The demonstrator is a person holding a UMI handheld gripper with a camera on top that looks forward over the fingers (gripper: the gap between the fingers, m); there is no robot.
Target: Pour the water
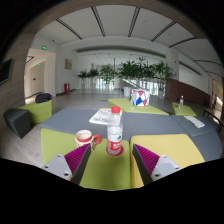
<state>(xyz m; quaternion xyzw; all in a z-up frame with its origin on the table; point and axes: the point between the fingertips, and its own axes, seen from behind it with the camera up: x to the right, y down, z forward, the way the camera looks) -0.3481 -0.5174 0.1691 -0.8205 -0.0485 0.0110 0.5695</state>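
Low forward view along fingers (148, 160) over table (110, 170)

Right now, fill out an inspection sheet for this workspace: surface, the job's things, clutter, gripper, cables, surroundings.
Surface: grey table with yellow-green mats, one just ahead of the fingers.
Job's things: clear bottle with red cap and label, upright on a red coaster; red cup beside it. Water level cannot be told.
Clutter: white papers beyond the bottle; colourful box farther back; small bottle at the far side.
Gripper: gripper open, holding nothing; bottle and cup stand just ahead of the fingers.
Cables: nothing seen.
Surroundings: dark chairs, a row of green plants along the far wall, panelled ceiling lights.
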